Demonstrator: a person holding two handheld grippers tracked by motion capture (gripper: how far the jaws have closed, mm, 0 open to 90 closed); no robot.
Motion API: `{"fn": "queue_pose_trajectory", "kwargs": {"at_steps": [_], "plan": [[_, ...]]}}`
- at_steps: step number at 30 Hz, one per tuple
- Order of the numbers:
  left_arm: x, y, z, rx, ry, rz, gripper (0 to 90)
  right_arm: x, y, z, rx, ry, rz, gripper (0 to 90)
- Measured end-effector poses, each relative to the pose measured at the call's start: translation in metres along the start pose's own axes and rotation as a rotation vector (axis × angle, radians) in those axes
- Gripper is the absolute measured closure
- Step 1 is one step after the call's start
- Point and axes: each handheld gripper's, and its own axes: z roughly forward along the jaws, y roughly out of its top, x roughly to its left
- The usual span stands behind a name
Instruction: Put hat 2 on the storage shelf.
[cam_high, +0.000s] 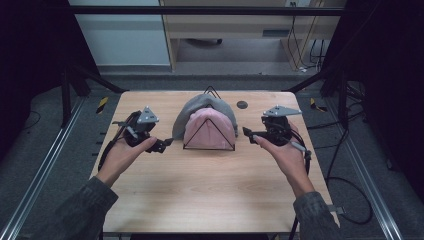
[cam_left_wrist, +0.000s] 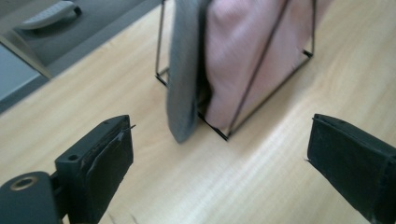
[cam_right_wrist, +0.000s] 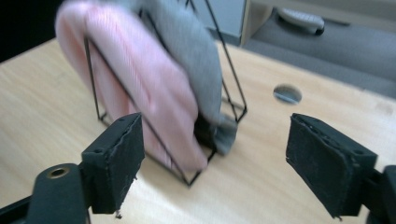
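1. Two cloths, a pink cloth (cam_high: 210, 127) in front and a grey cloth (cam_high: 196, 111) behind, are hanging over a black wire rack (cam_high: 209, 136) that is standing near the middle of the wooden table (cam_high: 210, 195).
2. The rack's long axis is running from 3 to 9 o'clock in the high view, so each open triangular end is facing one gripper.
3. From the left gripper (cam_high: 164, 145) the rack is lying at 3 o'clock; from the right gripper (cam_high: 248, 132) it is lying at 9 o'clock. Both are sitting just beside it, and I cannot tell which is nearer.
4. The left gripper's jaws are standing wide apart with nothing between them, pointing at the grey cloth's hanging edge (cam_left_wrist: 183, 93).
5. The right gripper's jaws are likewise spread and gripping nothing, facing the pink cloth's end (cam_right_wrist: 140, 88).
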Motion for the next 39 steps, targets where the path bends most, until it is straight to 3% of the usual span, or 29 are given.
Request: {"fn": "queue_pose_trajectory", "kwargs": {"at_steps": [4, 7, 12, 20, 31, 39], "plan": [[-0.009, -0.017, 0.001, 0.015, -0.022, 0.000, 5.9, 0.002, -0.023, 0.000, 0.029, 0.007, 0.012, 17.2], [-0.015, -0.029, 0.004, 0.064, -0.023, 0.024, 6.0, 0.004, -0.039, 0.001, 0.055, 0.013, 0.013, 15.9], [-0.021, -0.052, 0.013, 0.133, -0.047, 0.028, 6.0, 0.007, -0.064, 0.004, 0.114, 0.026, 0.035, 13.3], [-0.024, -0.083, 0.025, 0.221, -0.074, 0.007, 6.1, 0.010, -0.096, 0.011, 0.187, 0.047, 0.075, 11.6], [-0.016, -0.113, 0.037, 0.234, -0.058, -0.075, 5.9, 0.007, -0.125, 0.025, 0.254, 0.041, 0.120, 10.1], [-0.016, -0.121, 0.042, 0.263, -0.072, -0.090, 5.5, 0.007, -0.135, 0.034, 0.293, 0.028, 0.127, 8.5]]}}
